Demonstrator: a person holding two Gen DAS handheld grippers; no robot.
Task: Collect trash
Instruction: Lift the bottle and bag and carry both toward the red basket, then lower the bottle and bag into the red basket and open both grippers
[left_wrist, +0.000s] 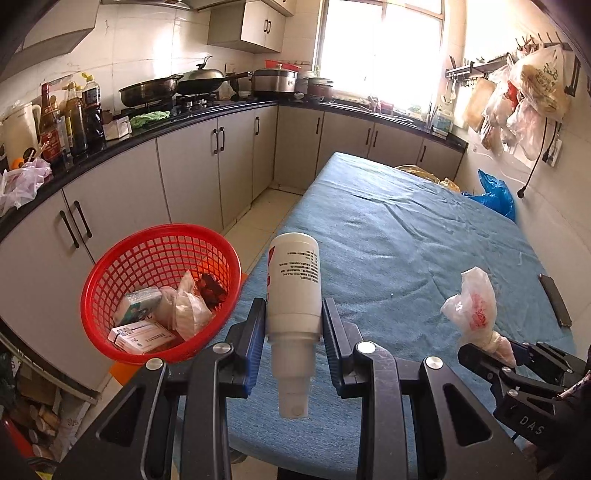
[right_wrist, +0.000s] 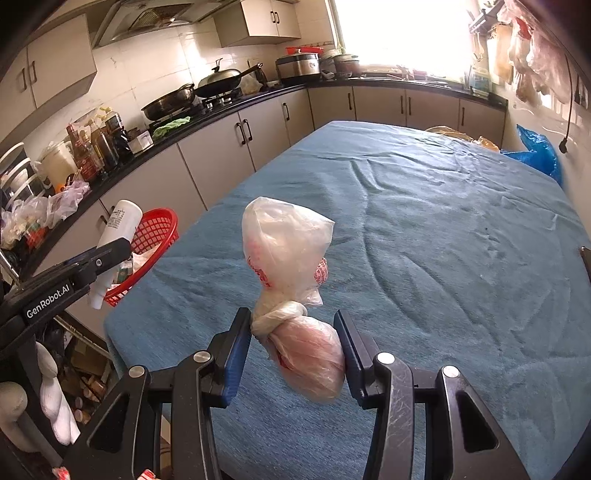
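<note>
Red basket at the table's near-left corner already holds boxes and wrappers; left gripper clamps a white spray bottle, right gripper clamps a knotted plastic bag, both undropped.

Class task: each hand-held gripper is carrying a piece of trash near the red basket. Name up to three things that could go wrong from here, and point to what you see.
1. The red basket overhangs the table corner; a bump may tip it off.
2. The left hand-held gripper holds the white spray bottle near its neck, so it could pivot or slip.
3. The right hand-held gripper pinches the knotted plastic bag at its soft lower bulge; it may squeeze out.
</note>
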